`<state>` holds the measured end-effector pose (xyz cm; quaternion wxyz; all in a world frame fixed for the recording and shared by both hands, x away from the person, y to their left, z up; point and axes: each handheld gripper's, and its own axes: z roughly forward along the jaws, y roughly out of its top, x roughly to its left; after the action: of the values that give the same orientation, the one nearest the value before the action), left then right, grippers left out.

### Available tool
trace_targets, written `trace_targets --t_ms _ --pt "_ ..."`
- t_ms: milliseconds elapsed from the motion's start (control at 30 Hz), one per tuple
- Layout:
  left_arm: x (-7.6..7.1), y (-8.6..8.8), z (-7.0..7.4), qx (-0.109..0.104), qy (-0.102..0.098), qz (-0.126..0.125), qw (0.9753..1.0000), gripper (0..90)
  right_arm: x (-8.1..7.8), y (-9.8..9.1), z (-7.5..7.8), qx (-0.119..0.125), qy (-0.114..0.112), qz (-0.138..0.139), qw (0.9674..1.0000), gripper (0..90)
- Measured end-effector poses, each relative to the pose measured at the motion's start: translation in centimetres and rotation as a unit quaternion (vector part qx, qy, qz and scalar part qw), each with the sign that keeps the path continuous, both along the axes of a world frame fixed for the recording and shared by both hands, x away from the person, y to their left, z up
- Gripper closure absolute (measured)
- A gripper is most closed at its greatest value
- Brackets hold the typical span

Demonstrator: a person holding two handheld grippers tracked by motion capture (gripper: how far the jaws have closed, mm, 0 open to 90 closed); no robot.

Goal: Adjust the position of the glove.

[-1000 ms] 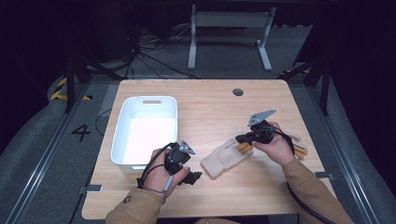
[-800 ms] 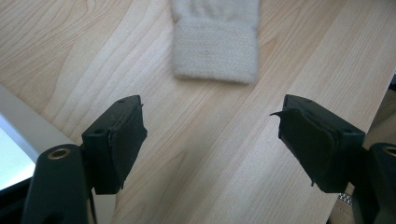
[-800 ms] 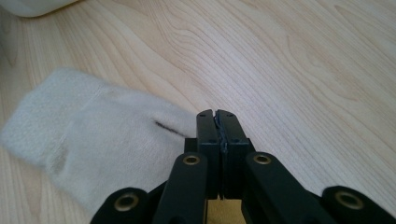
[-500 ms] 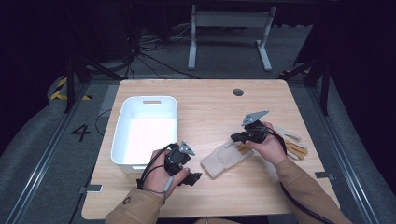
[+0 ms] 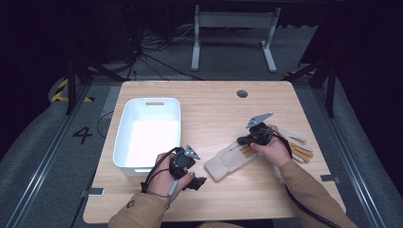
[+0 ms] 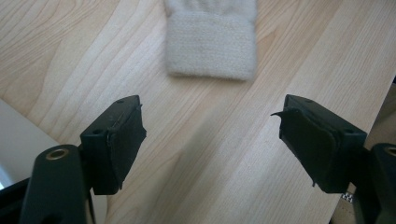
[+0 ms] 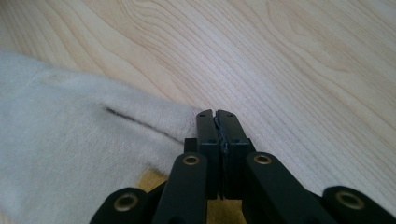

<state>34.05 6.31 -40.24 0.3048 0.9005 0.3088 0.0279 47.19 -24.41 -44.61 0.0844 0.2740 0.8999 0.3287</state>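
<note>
A cream work glove lies flat near the table's middle, its knitted cuff toward my left gripper. My left gripper rests low at the front, just right of the bin. Its jaws stand open on bare wood, a short way from the cuff. My right gripper is shut with its tips at the glove's edge. The cream fabric lies just left of the jaws, and I see none between them. A second glove with tan fingers lies under my right hand.
A white plastic bin stands on the table's left half, and its wall shows at the left gripper view's lower left. A round cable hole sits near the far edge. The wooden table is bare at the back.
My right hand has sunk a little and shifted left, which brings its shut jaws down to the glove. My left hand and the gloves have not moved.
</note>
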Motion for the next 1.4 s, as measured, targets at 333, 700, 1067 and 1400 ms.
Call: trace_targets --t_ms 333,700,1067,1400 --pt "0.3 -1.0 0.0 0.002 -0.002 -0.014 0.9999 22.4 -0.9 -0.8 0.1 -0.012 0.005 0.0 0.9999 90.0" --pt "0.8 -2.0 -0.1 0.002 0.001 -0.025 0.9997 22.2 -2.2 -1.8 0.2 -0.025 0.008 -0.002 0.9997 90.0" --pt "1.2 -2.7 -0.1 0.0 0.001 -0.038 0.9993 22.3 -3.4 -2.5 0.2 -0.033 0.008 -0.007 0.9994 90.0" --pt "1.6 -3.2 0.3 -0.002 -0.001 -0.047 0.9989 22.3 -4.7 -3.4 1.5 0.001 -0.021 -0.018 0.9996 87.1"
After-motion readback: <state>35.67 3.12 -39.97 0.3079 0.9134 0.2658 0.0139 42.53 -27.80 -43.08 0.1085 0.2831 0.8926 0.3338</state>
